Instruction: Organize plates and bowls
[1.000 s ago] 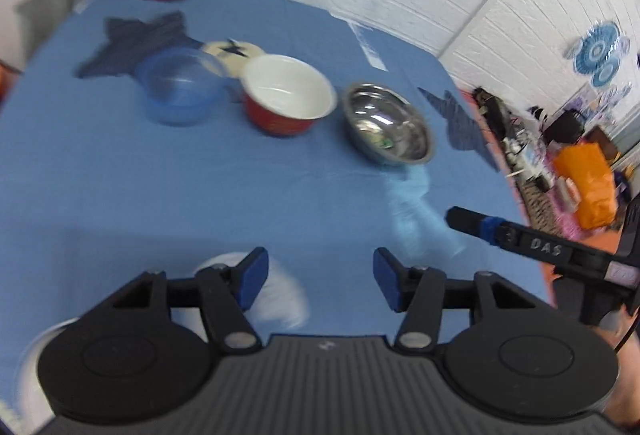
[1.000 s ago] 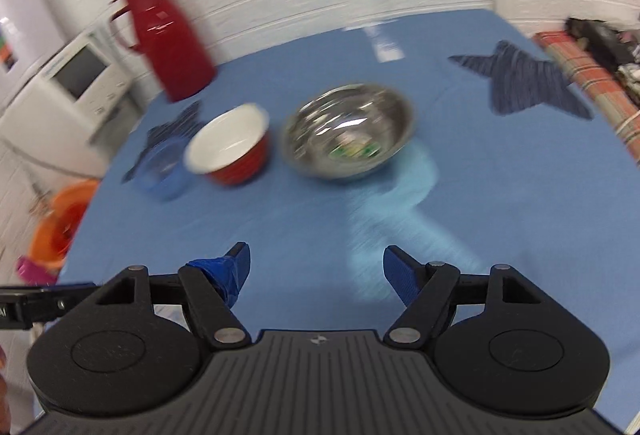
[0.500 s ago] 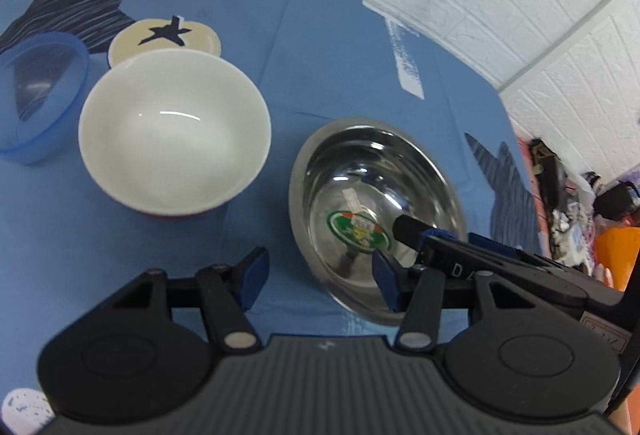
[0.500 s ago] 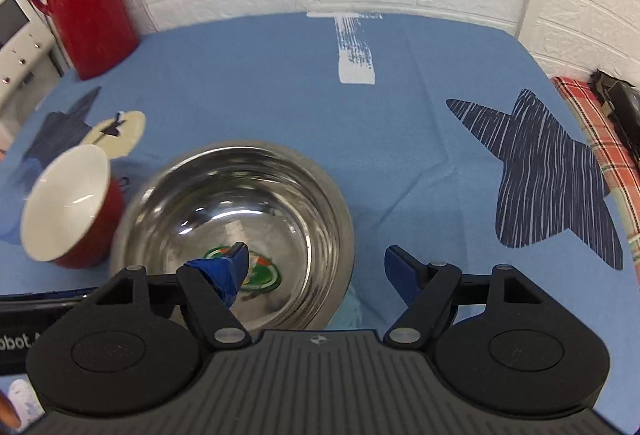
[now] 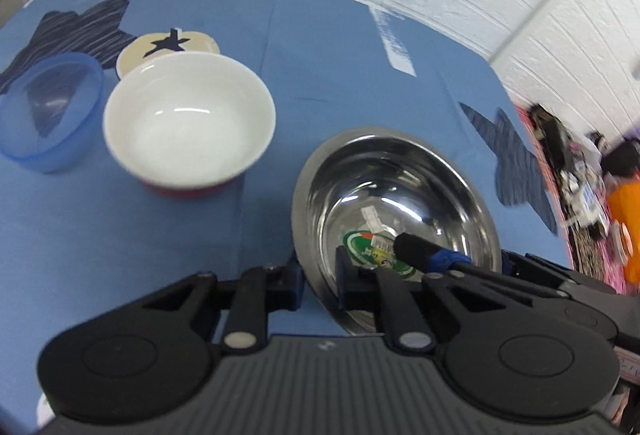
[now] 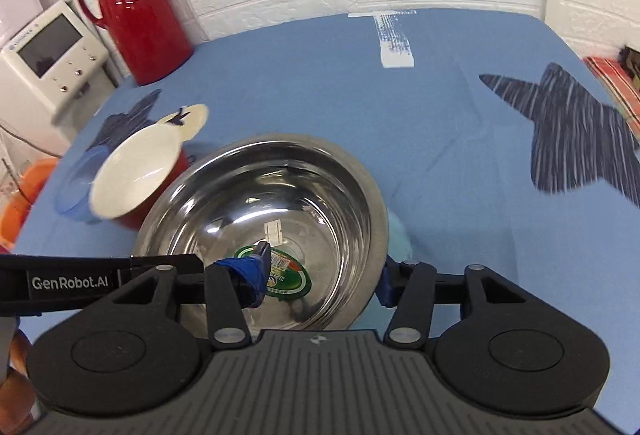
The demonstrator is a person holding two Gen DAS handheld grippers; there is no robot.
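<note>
The steel bowl (image 6: 280, 203), round, shiny and deep, with a green sticker on its bottom, sits on the blue cloth (image 6: 460, 115) near the table's front. The left gripper (image 5: 318, 281) is clamped on its near-left rim, one finger inside and one outside. The right gripper (image 6: 320, 277) straddles the bowl's right wall, its fingers spread wide, one inside over the sticker and one outside; whether they press the wall I cannot tell. Just left stands a glossy red bowl (image 5: 188, 123) with a white inside, then a translucent blue bowl (image 5: 48, 111). A red jug (image 6: 136, 11) stands at the back.
</note>
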